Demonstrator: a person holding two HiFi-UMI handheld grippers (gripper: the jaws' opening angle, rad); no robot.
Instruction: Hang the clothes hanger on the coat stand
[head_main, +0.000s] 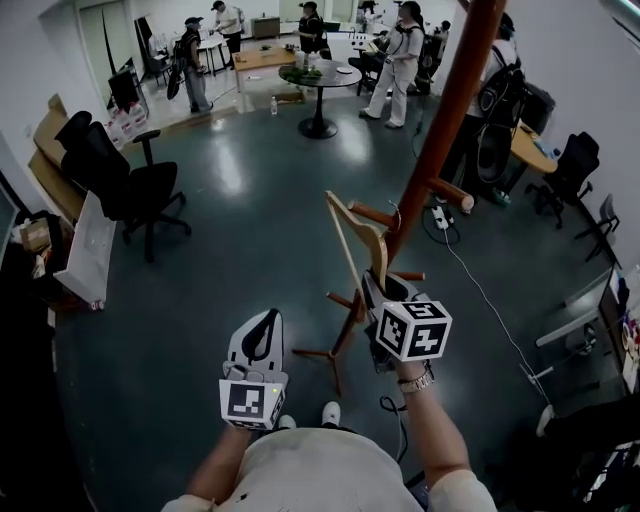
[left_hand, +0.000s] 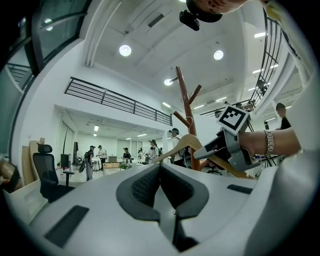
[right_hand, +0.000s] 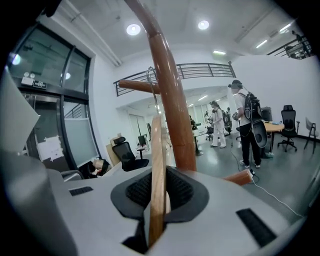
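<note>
The brown coat stand (head_main: 445, 115) slants from top right down to its feet, with short pegs (head_main: 372, 213) sticking out. A light wooden clothes hanger (head_main: 352, 238) stands upright against it. My right gripper (head_main: 378, 285) is shut on the hanger's lower bar. In the right gripper view the hanger (right_hand: 157, 165) runs up between the jaws of the right gripper (right_hand: 159, 200), and its wire hook (right_hand: 151, 80) sits at a side peg (right_hand: 136, 85) beside the stand's pole (right_hand: 172, 105). My left gripper (head_main: 262, 325) hangs lower left, shut and empty, its jaws (left_hand: 161, 185) closed together.
A black office chair (head_main: 120, 180) and a leaning white board (head_main: 85, 250) stand at left. Far back are a round table (head_main: 318, 75) and several people. A cable (head_main: 480, 290) lies on the floor right of the stand; desks and chairs line the right wall.
</note>
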